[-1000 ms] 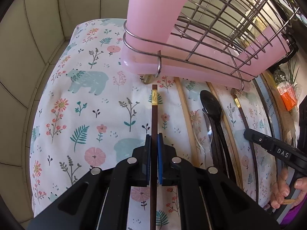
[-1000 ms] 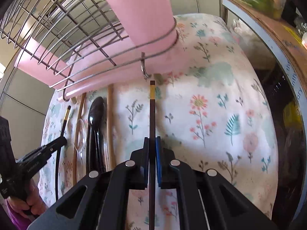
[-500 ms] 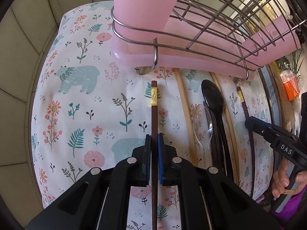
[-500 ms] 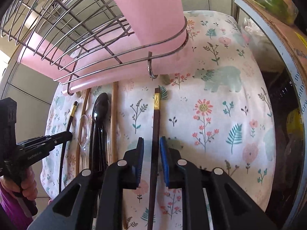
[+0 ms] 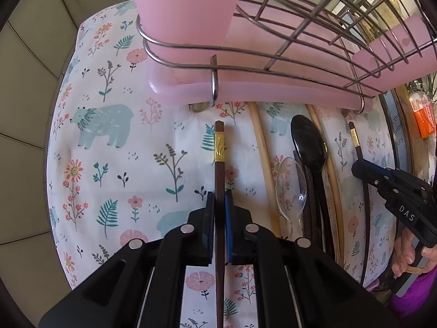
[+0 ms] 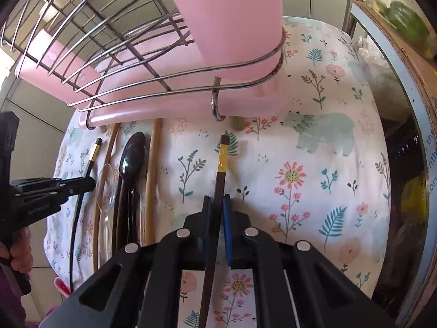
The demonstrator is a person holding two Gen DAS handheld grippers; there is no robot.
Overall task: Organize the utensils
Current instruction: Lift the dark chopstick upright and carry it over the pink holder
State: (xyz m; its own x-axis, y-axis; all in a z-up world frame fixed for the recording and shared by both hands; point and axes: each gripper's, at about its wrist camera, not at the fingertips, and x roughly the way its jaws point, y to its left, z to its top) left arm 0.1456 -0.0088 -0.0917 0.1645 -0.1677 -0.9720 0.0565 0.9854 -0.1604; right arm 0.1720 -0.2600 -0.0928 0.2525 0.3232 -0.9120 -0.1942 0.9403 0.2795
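My left gripper (image 5: 219, 194) is shut on a dark brown chopstick with a gold band (image 5: 219, 147), pointing at the pink holder (image 5: 185, 8) in the wire rack (image 5: 300, 41). My right gripper (image 6: 217, 201) has its jaws closed around a second gold-banded chopstick (image 6: 221, 161), which sits slightly tilted between them. On the floral cloth (image 5: 109, 150) lie bamboo chopsticks (image 5: 262, 150), a black spoon (image 5: 308, 142) and a clear spoon (image 5: 289, 188). The same spoons (image 6: 132, 153) show in the right wrist view.
The pink drip tray (image 5: 245, 93) under the rack sits just beyond both chopstick tips. Each gripper appears in the other's view, my right one (image 5: 393, 186) and my left one (image 6: 49, 191). A shelf with an orange packet (image 5: 424, 114) stands at the right.
The right gripper opened half a second ago and has closed again on its chopstick, now tilted. The left gripper moved closer to the rack with its chopstick.
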